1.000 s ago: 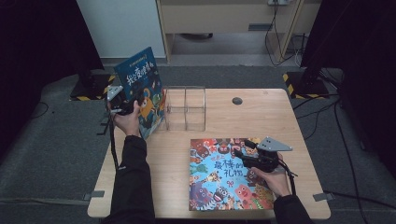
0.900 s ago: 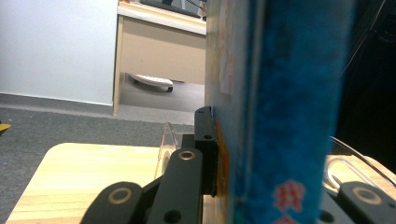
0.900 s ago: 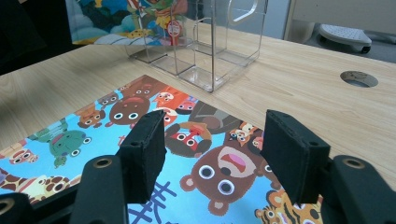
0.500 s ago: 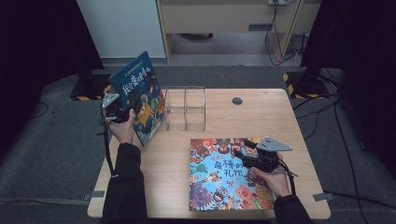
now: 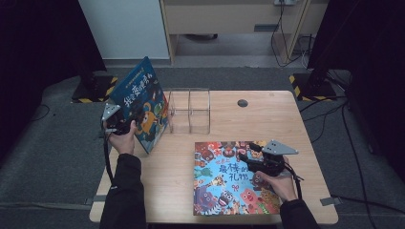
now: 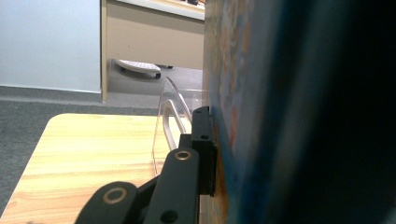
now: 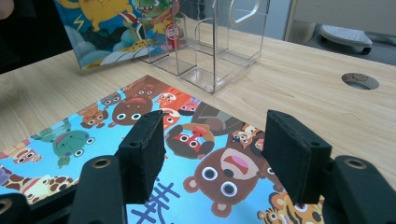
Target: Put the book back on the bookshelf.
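Beside blue book (image 5: 143, 102), clear acrylic rack (image 5: 190, 110) w/ dividers stands close.

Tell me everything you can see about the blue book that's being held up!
The blue picture book has a glossy cover with cartoon animals and pale Chinese characters. It stands tilted on one corner at the table's left edge, beside the clear acrylic book stand. The left hand-held gripper is clamped on its lower edge; in the left gripper view a black jaw presses flat against the cover.
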`<control>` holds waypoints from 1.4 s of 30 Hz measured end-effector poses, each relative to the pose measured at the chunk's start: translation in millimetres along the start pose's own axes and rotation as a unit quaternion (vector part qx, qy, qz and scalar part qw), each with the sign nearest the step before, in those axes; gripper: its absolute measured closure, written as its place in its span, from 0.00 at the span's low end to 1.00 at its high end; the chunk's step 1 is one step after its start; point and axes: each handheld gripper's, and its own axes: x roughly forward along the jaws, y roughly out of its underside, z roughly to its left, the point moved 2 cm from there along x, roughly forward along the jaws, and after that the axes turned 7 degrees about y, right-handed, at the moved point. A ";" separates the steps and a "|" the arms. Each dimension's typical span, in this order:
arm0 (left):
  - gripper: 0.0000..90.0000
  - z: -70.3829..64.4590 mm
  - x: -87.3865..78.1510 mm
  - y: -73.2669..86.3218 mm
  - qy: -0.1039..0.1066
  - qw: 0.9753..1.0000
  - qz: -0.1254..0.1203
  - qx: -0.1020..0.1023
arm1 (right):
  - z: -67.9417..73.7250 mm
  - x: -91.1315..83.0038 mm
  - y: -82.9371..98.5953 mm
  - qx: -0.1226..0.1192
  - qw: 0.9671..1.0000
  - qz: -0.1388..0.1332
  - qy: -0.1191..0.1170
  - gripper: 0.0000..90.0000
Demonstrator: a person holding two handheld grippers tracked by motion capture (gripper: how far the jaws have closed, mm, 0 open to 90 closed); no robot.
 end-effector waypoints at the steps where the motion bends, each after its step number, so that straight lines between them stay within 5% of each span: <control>1: 0.89 0.6 -0.8 -0.2 0.002 1.000 0.000 0.000 | -0.1 -0.2 -0.2 0.000 1.000 0.000 0.000 0.43; 20: 0.92 -2.6 3.9 -11.8 -0.029 0.999 -0.033 -0.027 | -2.3 -0.8 -0.2 -0.002 1.000 -0.002 0.004 0.43; 30: 0.92 -1.6 7.5 -39.6 -0.034 0.996 -0.074 -0.030 | -6.1 -0.7 0.4 0.000 1.000 -0.001 0.006 0.43; 42: 0.91 -4.2 32.4 -18.4 -0.046 0.996 -0.072 -0.025 | -6.4 -1.7 0.1 -0.004 1.000 -0.003 0.005 0.43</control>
